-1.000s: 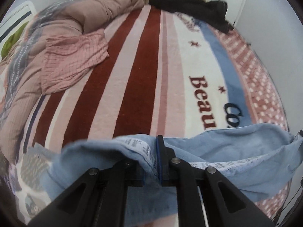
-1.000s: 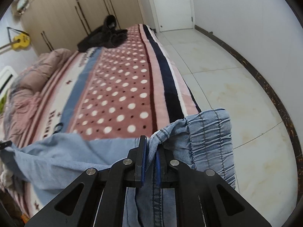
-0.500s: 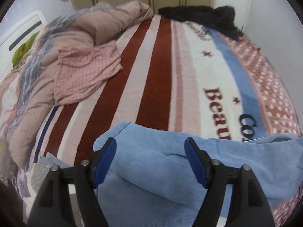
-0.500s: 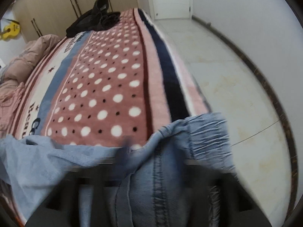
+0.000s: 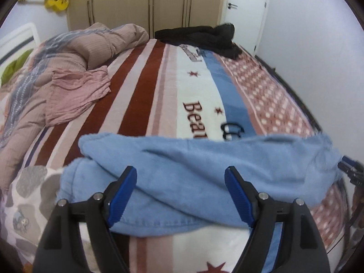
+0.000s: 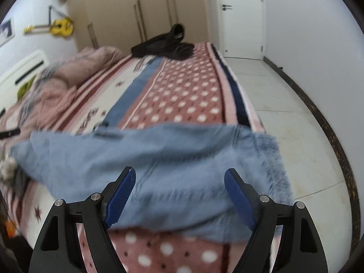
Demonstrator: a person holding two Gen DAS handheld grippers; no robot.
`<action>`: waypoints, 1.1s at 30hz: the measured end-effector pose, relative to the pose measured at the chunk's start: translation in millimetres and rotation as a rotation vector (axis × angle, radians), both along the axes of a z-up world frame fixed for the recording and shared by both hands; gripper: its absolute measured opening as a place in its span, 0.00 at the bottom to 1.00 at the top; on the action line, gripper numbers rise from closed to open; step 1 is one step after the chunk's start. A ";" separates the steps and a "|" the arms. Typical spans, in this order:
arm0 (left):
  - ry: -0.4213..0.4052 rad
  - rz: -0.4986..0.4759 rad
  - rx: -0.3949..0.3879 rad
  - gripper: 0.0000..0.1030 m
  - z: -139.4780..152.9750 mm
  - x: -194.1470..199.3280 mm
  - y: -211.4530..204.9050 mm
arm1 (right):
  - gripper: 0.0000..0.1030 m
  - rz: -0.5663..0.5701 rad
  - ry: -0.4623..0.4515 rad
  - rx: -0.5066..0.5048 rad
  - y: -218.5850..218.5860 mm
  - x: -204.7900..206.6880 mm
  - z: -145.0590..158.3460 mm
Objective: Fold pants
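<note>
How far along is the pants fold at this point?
Done: the blue pants lie across the bed, one layer laid over another. In hand: nothing. The left gripper is opening and the right gripper is open, both clear of the fabric. Left: it looks loose and long, so probably another fold and smoothing.

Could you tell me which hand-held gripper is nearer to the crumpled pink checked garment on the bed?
Left. The left hand-held gripper is over the pants end nearer the pink checked garment; the right hand-held gripper is at the opposite end, by the bed's floor-side edge.
</note>
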State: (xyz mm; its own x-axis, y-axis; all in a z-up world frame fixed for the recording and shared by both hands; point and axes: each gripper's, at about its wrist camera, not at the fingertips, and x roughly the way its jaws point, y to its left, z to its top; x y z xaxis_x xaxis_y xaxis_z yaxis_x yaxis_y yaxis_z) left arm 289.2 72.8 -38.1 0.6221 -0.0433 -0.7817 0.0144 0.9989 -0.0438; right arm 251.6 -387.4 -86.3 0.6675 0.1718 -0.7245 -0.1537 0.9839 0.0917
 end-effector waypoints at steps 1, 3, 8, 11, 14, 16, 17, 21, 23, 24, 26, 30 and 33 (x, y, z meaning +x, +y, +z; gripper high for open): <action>0.004 -0.006 -0.004 0.74 -6.7 -3.8 -4.0 | 0.75 -0.006 0.007 -0.028 1.1 -2.3 -10.7; 0.026 -0.017 -0.044 0.74 -21.0 -9.7 -7.1 | 0.75 -0.027 0.028 -0.028 -4.7 -5.8 -27.1; 0.067 0.002 -0.048 0.74 -47.2 -18.2 -7.7 | 0.76 -0.054 0.100 0.046 -27.4 -11.7 -72.7; 0.077 0.017 -0.093 0.74 -54.6 -21.6 -1.0 | 0.76 -0.064 0.067 0.014 -21.9 -17.5 -72.2; 0.100 0.031 -0.141 0.76 -63.0 -20.1 4.5 | 0.78 -0.079 0.052 0.026 -20.9 -18.7 -73.8; 0.119 0.052 -0.156 0.77 -70.1 -16.9 8.4 | 0.79 -0.081 0.039 0.037 -21.9 -18.2 -75.9; 0.128 0.065 -0.172 0.77 -74.0 -13.9 11.4 | 0.79 -0.082 0.030 0.041 -22.0 -19.5 -76.4; 0.143 0.123 -0.200 0.77 -94.2 2.3 21.2 | 0.80 -0.080 0.011 0.048 -22.3 -22.4 -78.1; 0.120 0.161 -0.204 0.76 -101.2 14.1 26.1 | 0.80 -0.077 0.006 0.061 -24.0 -24.6 -79.9; 0.105 0.182 -0.209 0.73 -102.0 19.4 28.7 | 0.81 -0.075 0.005 0.067 -24.7 -25.0 -80.4; 0.073 0.227 -0.236 0.63 -101.9 32.4 35.4 | 0.81 -0.071 0.000 0.077 -26.3 -26.2 -81.4; 0.050 0.275 -0.223 0.44 -100.9 54.9 40.2 | 0.84 -0.062 -0.008 0.086 -26.8 -26.6 -81.5; 0.037 0.328 -0.154 0.19 -99.2 62.3 45.4 | 0.86 -0.056 -0.013 0.089 -26.3 -27.7 -82.0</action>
State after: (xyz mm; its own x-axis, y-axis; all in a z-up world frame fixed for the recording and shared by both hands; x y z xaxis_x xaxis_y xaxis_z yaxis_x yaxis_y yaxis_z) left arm 351.5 118.3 -137.3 0.5937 0.0347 -0.8039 -0.3102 0.9317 -0.1889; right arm 223.9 -413.7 -168.3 0.6874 0.1971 -0.6990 -0.1007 0.9790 0.1771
